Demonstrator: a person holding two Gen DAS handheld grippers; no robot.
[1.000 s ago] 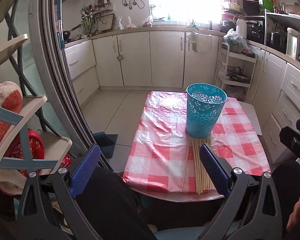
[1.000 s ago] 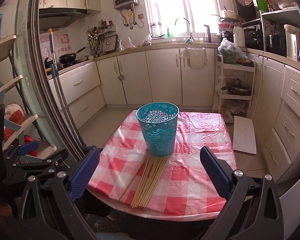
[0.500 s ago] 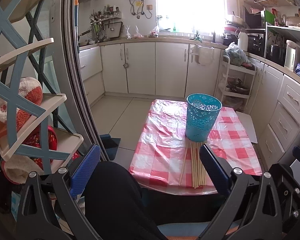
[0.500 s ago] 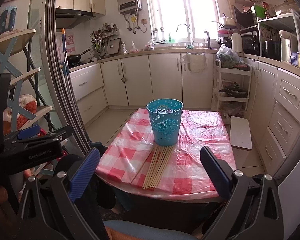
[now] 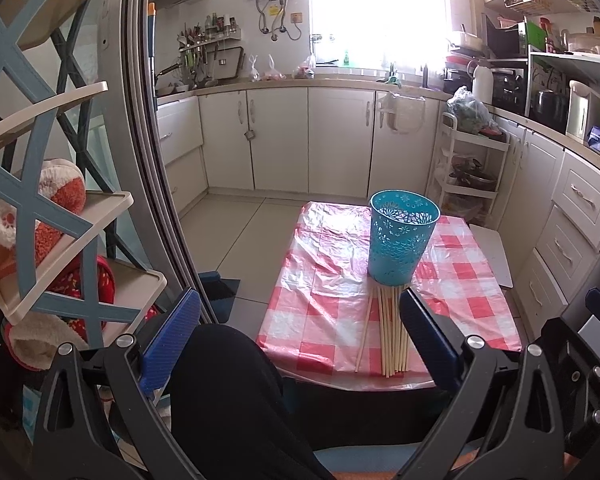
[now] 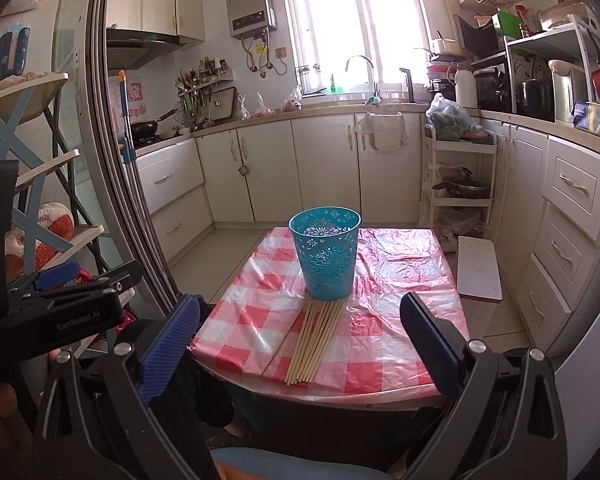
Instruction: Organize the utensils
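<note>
Left wrist view first: left tongs (image 5: 300, 344) held wide open, blue pads spread apart, nothing between them, hanging short of the near table (image 5: 320, 292) edge above a dark trouser leg (image 5: 228, 400). Ahead, a red-and-white checked plastic cloth covering the table. On it, upright, a teal perforated basket (image 5: 400, 240). Just in front of the basket, a bundle of wooden chopsticks (image 5: 392, 332) lying flat, far tips touching or slipping under the basket's base, near ends close to the table edge; one stick angled slightly away on the left side of the bundle. Off to the left, a blue-and-cream shelf rack (image 5: 60, 208) with soft red-and-white items on it. Lower right corner, part of the other tool, dark and only partly in frame.

Over to the right wrist view: right tongs (image 6: 300, 344) likewise spread wide, gripping nothing, short of the table (image 6: 400, 320). Same teal basket (image 6: 326, 256) standing near the middle of the cloth, chopsticks (image 6: 314, 340) fanned out from its base toward the camera, one loner lying apart on the left. White step stool (image 6: 478, 268) just beside the table on the right. Left tongs' black body visible at the left edge, jaws apart.
</note>
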